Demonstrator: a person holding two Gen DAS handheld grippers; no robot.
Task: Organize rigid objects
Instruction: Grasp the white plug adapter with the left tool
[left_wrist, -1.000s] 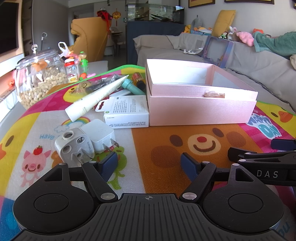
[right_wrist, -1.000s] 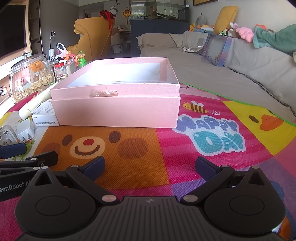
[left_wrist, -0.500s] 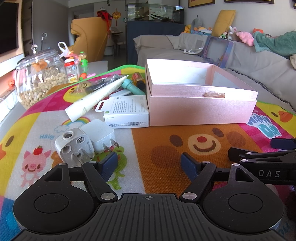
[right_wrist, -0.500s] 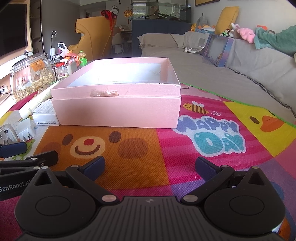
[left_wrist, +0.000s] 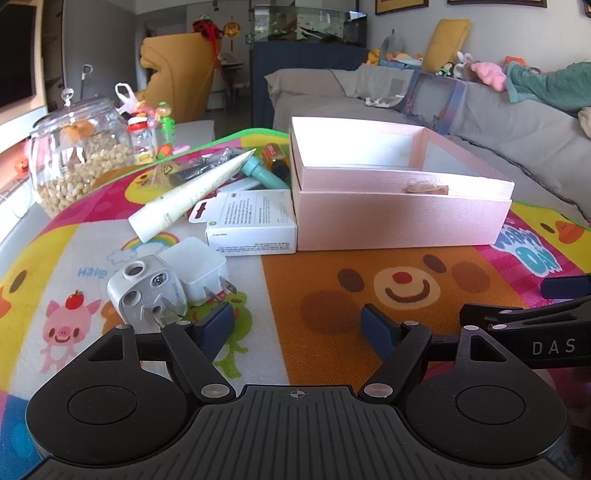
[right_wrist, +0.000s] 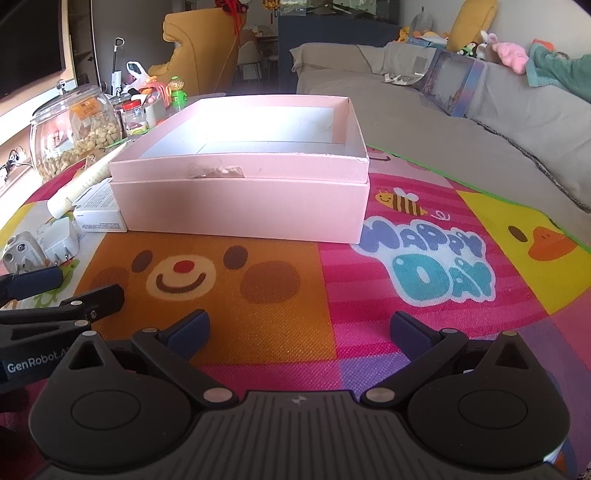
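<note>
Over mat, both grippers low, fingers spread.

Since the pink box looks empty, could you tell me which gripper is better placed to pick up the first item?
Left. The left gripper is open, with the grey plug adapter and white charger just ahead. The right gripper faces the pink box, away from the clutter.

The left gripper hangs low over a cartoon play mat, jaws spread with nothing between them. Just beyond its left finger sit a grey travel adapter and a white wall charger, touching. Farther off, a white tube leans across a white carton, which abuts an open pink box. A glass jar stands far left. The right gripper enters at right.
</note>
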